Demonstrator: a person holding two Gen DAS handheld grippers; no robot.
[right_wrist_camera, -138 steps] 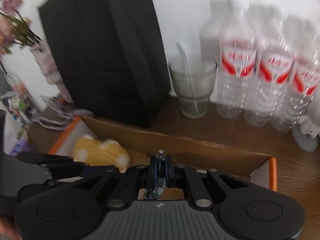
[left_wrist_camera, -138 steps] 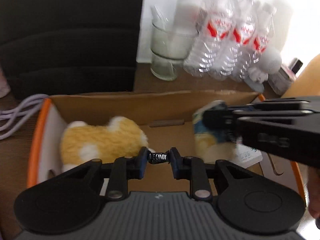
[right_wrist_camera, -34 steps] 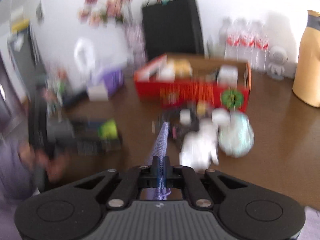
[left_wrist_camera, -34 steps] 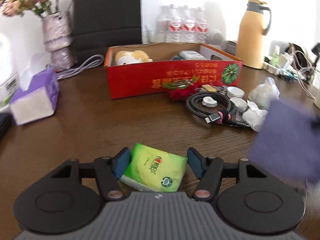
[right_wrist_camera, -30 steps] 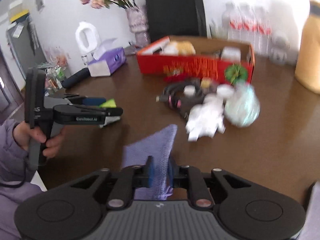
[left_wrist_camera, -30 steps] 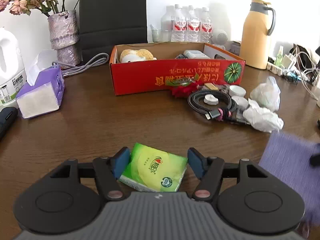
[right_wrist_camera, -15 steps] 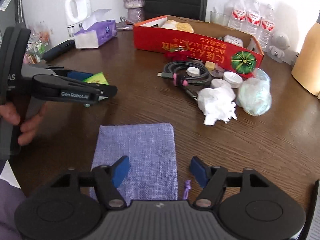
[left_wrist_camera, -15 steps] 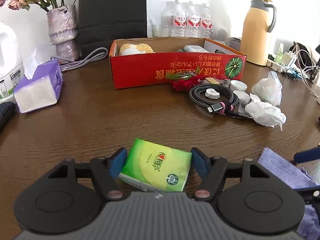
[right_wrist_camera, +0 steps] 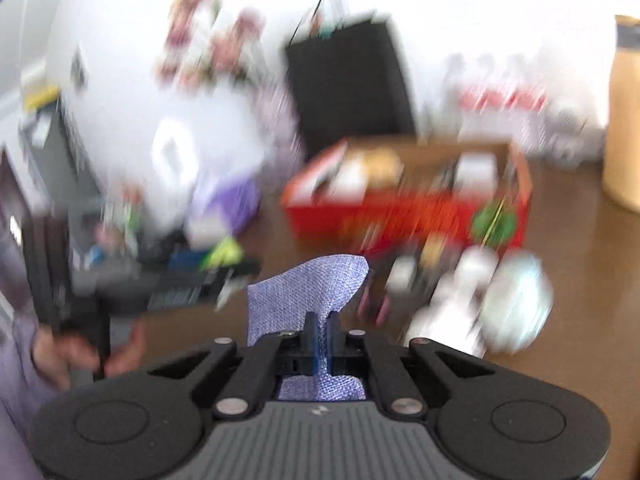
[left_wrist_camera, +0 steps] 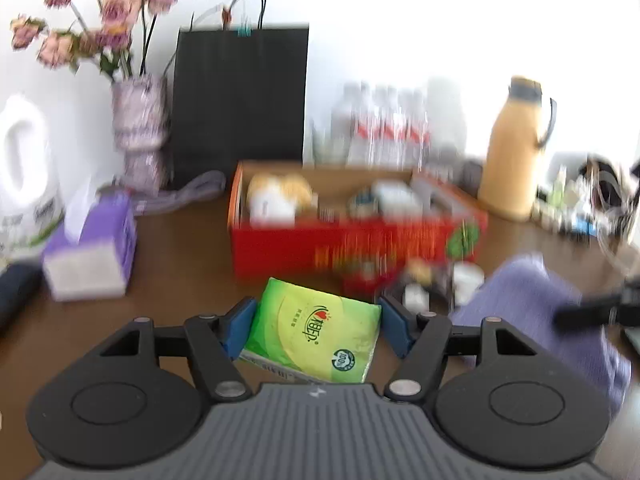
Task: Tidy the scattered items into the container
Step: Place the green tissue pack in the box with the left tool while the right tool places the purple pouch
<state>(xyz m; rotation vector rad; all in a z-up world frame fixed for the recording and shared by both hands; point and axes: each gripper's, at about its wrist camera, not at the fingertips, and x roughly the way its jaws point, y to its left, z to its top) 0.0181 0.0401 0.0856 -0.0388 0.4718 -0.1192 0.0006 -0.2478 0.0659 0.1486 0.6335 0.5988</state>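
My left gripper (left_wrist_camera: 314, 330) is shut on a green tissue pack (left_wrist_camera: 314, 334) and holds it above the wooden table, in front of the red cardboard box (left_wrist_camera: 352, 246). My right gripper (right_wrist_camera: 321, 338) is shut on a purple cloth pouch (right_wrist_camera: 308, 290), which stands up from its jaws; the pouch also shows in the left wrist view (left_wrist_camera: 532, 312). The box (right_wrist_camera: 404, 208) holds a yellow plush toy (left_wrist_camera: 280, 196) and other small items. The left gripper also shows blurred in the right wrist view (right_wrist_camera: 200, 276).
A purple tissue box (left_wrist_camera: 92, 252), a vase of flowers (left_wrist_camera: 138, 136), a black bag (left_wrist_camera: 240, 100), water bottles (left_wrist_camera: 384, 132) and a yellow flask (left_wrist_camera: 512, 148) stand around the box. Crumpled white bags (right_wrist_camera: 488, 300), a cable and small lids lie before it.
Both grippers closed and lifted: the left took the green tissue pack off the table, the right took the purple pouch. Both moved toward the red box; the views are motion-blurred.
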